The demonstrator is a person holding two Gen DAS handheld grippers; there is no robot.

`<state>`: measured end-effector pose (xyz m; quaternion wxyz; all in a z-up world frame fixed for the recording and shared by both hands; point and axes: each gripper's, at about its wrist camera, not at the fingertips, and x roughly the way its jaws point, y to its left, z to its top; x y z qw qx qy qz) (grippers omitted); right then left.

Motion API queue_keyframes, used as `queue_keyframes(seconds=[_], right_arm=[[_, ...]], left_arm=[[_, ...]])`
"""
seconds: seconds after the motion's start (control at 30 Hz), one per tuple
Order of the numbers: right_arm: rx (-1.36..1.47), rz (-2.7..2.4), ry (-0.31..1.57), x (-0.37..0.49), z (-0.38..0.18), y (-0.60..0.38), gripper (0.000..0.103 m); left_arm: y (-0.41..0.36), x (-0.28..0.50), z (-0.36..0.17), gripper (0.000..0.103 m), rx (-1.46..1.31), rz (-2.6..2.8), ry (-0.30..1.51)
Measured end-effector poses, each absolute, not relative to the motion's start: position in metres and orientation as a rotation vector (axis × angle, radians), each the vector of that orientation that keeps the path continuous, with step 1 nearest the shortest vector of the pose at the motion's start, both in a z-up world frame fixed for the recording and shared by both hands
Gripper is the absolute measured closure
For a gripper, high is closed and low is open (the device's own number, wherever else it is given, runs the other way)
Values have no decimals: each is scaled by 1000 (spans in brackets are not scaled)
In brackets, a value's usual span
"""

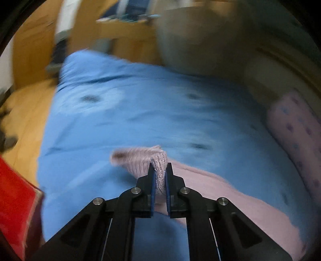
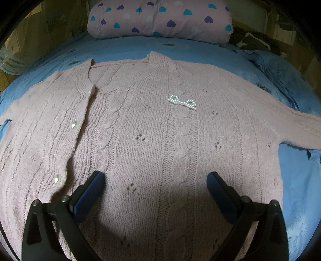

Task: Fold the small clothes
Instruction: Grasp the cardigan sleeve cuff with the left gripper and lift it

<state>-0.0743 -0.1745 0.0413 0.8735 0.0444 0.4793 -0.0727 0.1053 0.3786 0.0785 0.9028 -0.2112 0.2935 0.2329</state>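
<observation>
A pink knitted cardigan [image 2: 152,128] lies flat, front up, on a blue bedsheet [image 2: 128,50], with pearl buttons and a beaded bow [image 2: 182,102]. My right gripper [image 2: 155,180] is open, its fingers spread just above the cardigan's lower front. In the left wrist view my left gripper [image 1: 159,172] is shut on a ribbed knit cuff [image 1: 158,160] of the cardigan's sleeve [image 1: 220,190], held up over the sheet [image 1: 140,112]. That view is motion-blurred.
A pink pillow with heart prints [image 2: 160,18] lies at the head of the bed, also in the left wrist view [image 1: 297,128]. A red object [image 1: 16,204] stands at the left. Wooden floor [image 1: 24,112] and furniture lie beyond the bed edge.
</observation>
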Motion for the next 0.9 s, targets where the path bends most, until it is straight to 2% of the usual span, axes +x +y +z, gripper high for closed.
queue_keyframes(seconds=[0.1,0.23,0.37,0.47,0.57,0.73,0.9], right_arm=[[94,-151,1000,-74,41,-174,0],[97,-150,998,-75,41,-174,0],[100,-148,997,-75,41,-174,0],[96,-150,999,-75,41,-174,0],[104,-146,997,-76,41,-175,0],[102,-147,999,-75,41,-174,0],[99,-147,1001,-75,40,-174,0]], left_arm=[[315,118,103,103,-298,352,624],[247,111,136,103,-205,206,560],[219,99,149,103,-298,42,566],[220,88,137,103,-512,-127,619],[215,78,125,103,-586,-253,681],[187,61,84,103,-610,-300,806],[154,53,50,101,-475,-185,956]])
